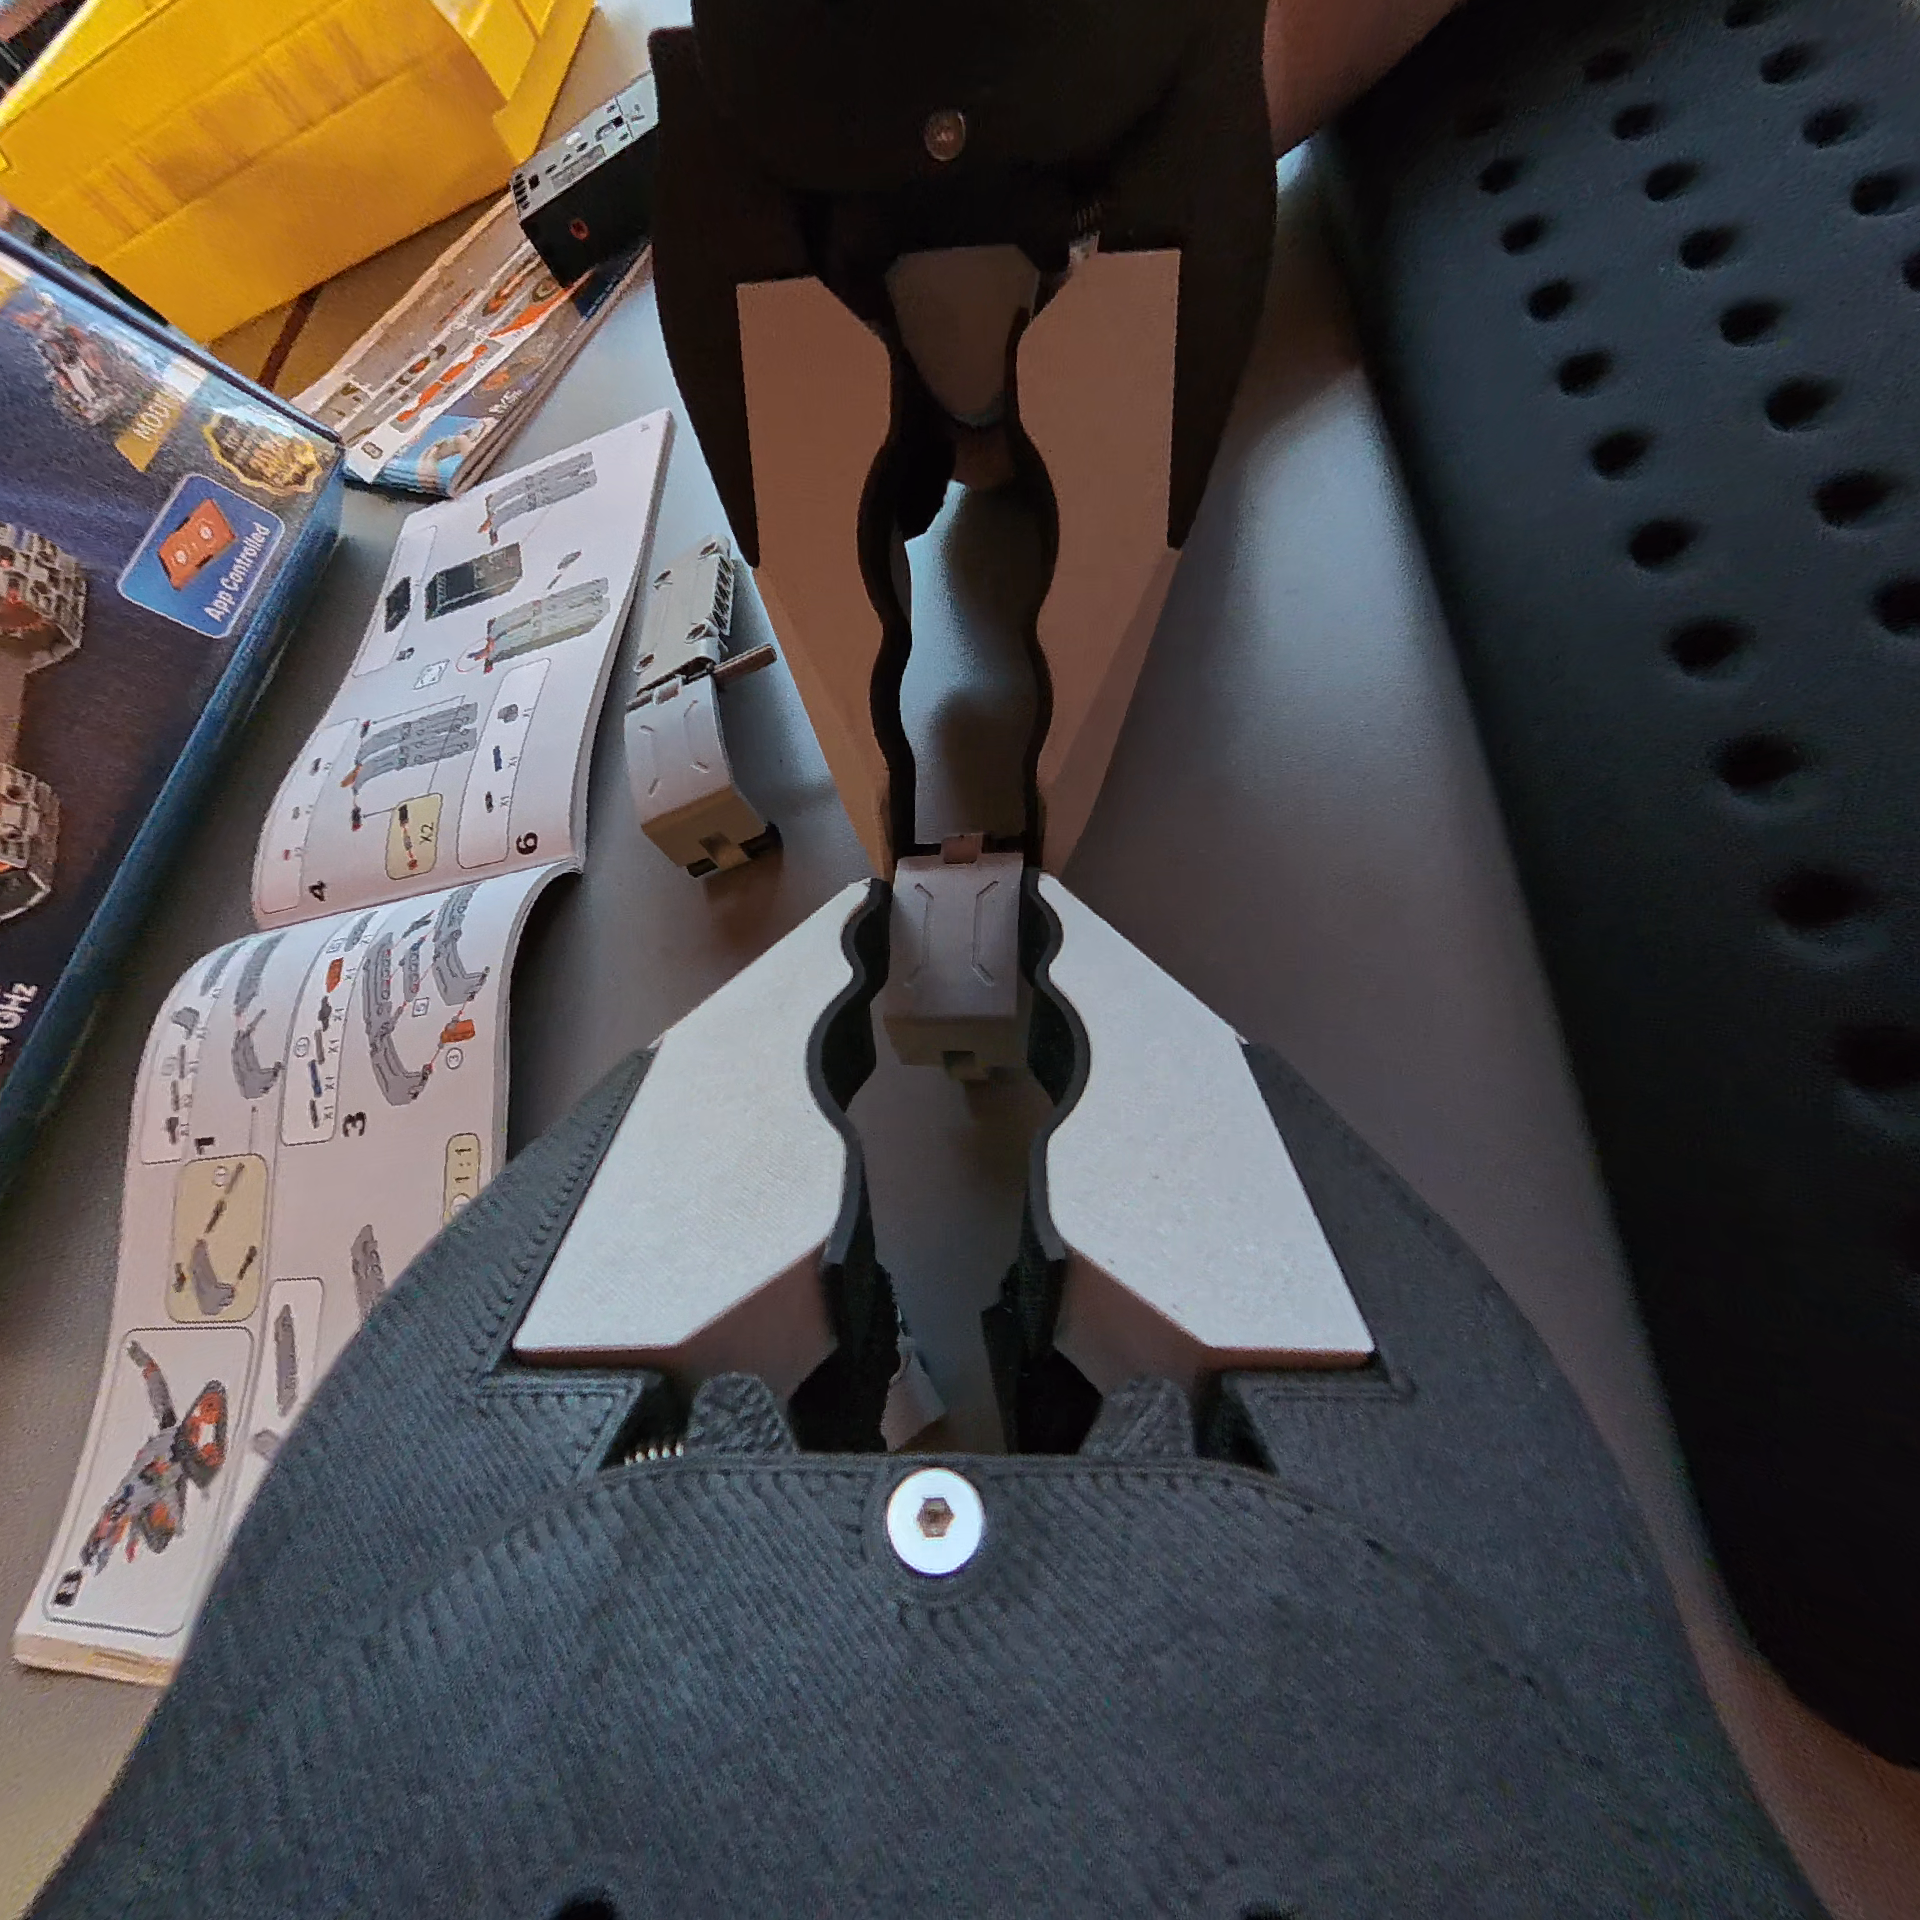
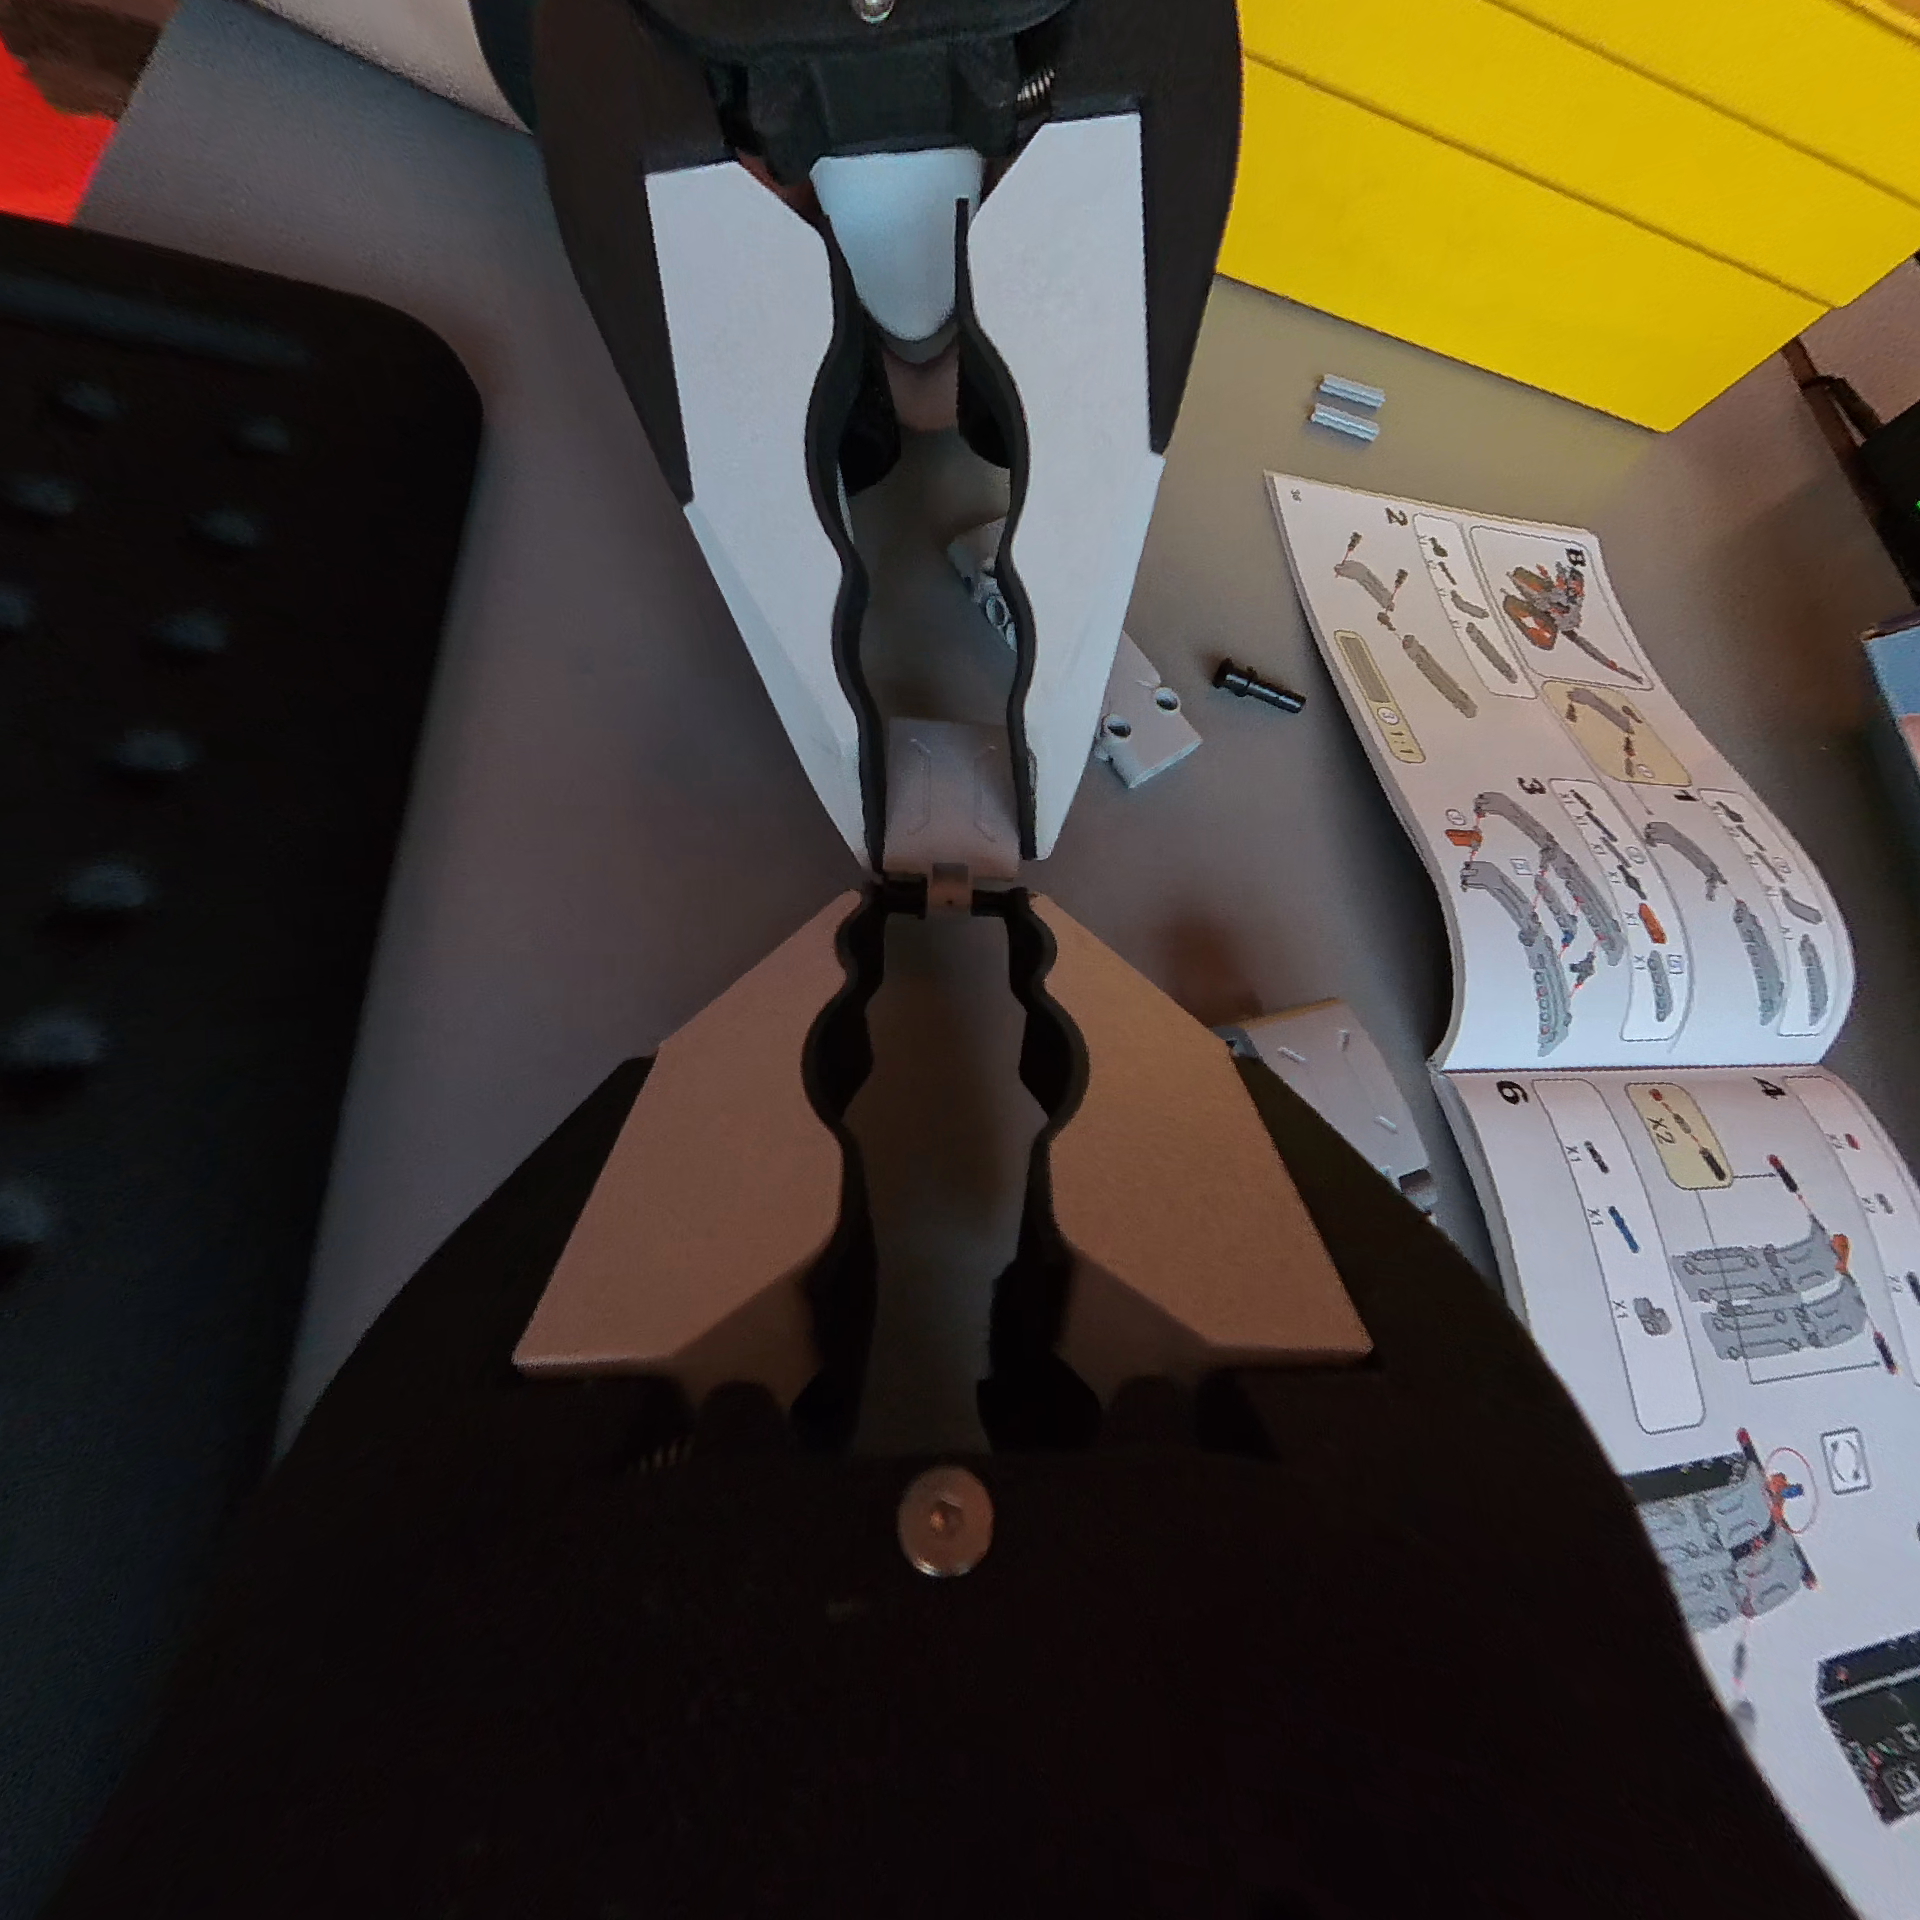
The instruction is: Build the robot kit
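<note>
Meeting tip to tip over the grey table (image 1: 1247, 831), sharing one small part.

Left gripper (image 1: 951, 935) clamping a grey curved panel piece (image 1: 951, 961) at its fingertips; right gripper (image 2: 940, 920) pinching a short pin at the piece's far end, seemingly steadying the joint. Long axis running along both grippers' fingers. Lying open alongside: instruction booklet (image 1: 457, 727).

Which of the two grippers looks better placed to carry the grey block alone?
Left, probably. The left gripper clamps the grey block by both sides between its fingertips, while the right gripper seems only to pinch the small black connector at the block's end.
</note>
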A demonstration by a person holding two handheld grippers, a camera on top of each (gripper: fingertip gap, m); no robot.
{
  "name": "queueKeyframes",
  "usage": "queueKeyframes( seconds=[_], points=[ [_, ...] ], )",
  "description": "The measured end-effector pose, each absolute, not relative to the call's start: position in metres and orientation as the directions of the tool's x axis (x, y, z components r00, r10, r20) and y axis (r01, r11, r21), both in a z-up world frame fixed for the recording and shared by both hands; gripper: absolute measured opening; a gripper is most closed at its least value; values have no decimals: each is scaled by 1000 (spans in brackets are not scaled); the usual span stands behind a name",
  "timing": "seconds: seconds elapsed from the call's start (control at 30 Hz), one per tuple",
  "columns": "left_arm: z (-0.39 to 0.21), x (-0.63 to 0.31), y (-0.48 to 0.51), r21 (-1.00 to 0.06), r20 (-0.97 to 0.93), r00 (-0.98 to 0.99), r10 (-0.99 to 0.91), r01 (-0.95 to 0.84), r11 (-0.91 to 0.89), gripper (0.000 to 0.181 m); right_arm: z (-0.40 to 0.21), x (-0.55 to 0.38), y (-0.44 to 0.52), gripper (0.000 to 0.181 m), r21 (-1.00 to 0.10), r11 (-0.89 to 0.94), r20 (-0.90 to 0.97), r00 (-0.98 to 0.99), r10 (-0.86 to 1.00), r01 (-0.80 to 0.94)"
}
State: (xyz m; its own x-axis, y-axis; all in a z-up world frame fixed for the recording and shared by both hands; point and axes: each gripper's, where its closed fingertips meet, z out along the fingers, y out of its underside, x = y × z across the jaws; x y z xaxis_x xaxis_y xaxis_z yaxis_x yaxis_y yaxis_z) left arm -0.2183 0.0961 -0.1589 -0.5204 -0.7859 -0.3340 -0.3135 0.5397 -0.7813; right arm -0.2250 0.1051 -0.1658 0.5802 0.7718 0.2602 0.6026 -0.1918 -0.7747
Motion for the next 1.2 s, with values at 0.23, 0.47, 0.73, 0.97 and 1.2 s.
queueKeyframes(
  seconds=[0.23,0.47,0.73,0.97,1.2],
  points=[
    [-160,-219,92,-754,-420,-495,-761,-276,596,24,-166,-226,101,21,-749,-125,349,548,760,651],
    [-160,-222,87,-747,-440,-512,-737,-247,617,24,-166,-230,95,20,-731,-69,396,505,767,679],
    [-160,-220,89,-746,-446,-486,-751,-262,612,24,-166,-227,98,20,-721,-77,428,529,732,689],
    [-160,-218,96,-749,-439,-452,-777,-295,594,24,-166,-224,104,21,-713,-136,438,588,680,688],
    [-160,-222,88,-751,-427,-497,-755,-270,602,24,-167,-229,97,20,-710,-74,444,526,725,700]
  ],
)
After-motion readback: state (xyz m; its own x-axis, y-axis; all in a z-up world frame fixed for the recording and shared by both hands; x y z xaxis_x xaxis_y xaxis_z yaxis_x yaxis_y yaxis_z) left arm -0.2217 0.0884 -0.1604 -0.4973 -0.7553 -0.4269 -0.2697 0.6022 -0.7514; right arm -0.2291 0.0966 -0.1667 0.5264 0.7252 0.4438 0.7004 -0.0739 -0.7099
